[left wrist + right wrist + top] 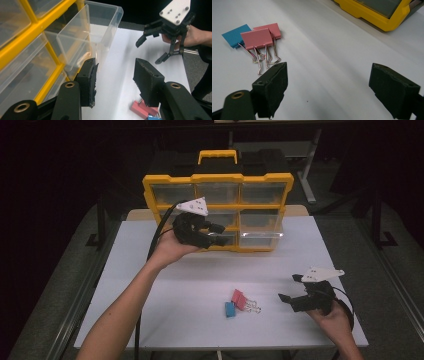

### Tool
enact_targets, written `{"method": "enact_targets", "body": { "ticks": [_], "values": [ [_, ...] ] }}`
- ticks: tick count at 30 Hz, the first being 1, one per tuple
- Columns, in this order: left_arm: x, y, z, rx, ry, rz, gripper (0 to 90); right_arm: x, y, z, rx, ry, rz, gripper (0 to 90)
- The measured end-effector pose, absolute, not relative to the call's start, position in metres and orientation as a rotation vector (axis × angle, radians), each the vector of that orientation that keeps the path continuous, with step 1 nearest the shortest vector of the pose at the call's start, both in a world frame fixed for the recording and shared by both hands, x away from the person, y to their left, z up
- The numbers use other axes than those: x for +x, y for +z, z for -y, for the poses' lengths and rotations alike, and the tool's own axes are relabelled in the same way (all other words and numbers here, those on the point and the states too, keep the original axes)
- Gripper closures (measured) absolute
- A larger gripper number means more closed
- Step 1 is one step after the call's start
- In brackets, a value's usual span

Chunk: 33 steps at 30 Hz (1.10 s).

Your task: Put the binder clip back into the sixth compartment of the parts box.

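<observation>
A white table [200, 280] is seen from above, with a yellow-framed organiser [218, 212] of clear drawers stood upright at its far edge; one clear drawer [100, 37] at the lower right is pulled partly out. The left gripper [216, 234] is held just in front of that drawer, its jaws parted with nothing between them. The right gripper [291, 290] is held low over the near right of the table, jaws spread wide and empty, and near it two pink binder clips [240, 299] and a blue binder clip [229, 309] are laid touching.
</observation>
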<state>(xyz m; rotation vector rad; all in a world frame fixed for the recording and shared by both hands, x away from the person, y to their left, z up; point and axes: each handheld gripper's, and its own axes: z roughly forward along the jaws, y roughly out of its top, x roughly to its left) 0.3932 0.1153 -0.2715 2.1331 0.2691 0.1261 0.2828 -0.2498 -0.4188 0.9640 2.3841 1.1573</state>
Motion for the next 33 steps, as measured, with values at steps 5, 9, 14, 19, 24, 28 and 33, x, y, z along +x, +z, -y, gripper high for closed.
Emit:
{"method": "enact_targets", "body": {
  "ticks": [5, 9, 14, 19, 24, 28, 33],
  "values": [
    [0.389, -0.276, -0.126, 2.134, 0.144, -0.285, 51.5, 0.283, -0.419, 0.25, 0.962, 1.152, -2.39, 14.5],
    [0.387, -0.28, -0.131, 2.128, 0.146, -0.303, 50.3, 0.284, -0.418, 0.251, 0.956, 1.143, -2.395, 14.5],
    [0.383, -0.287, -0.139, 2.126, 0.147, -0.33, 48.8, 0.285, -0.418, 0.251, 0.957, 1.147, -2.409, 14.5],
    [0.377, -0.295, -0.15, 2.117, 0.172, -0.363, 46.3, 0.285, -0.417, 0.25, 0.937, 1.126, -2.429, 14.5],
    [0.37, -0.306, -0.162, 2.118, 0.195, -0.396, 44.6, 0.286, -0.418, 0.25, 0.935, 1.115, -2.442, 14.6],
    [0.366, -0.312, -0.167, 2.121, 0.203, -0.415, 43.2, 0.284, -0.418, 0.249, 0.941, 1.113, -2.448, 14.6],
    [0.36, -0.319, -0.174, 2.114, 0.22, -0.435, 42.0, 0.281, -0.418, 0.252, 0.927, 1.116, -2.465, 17.2]
  ]
}}
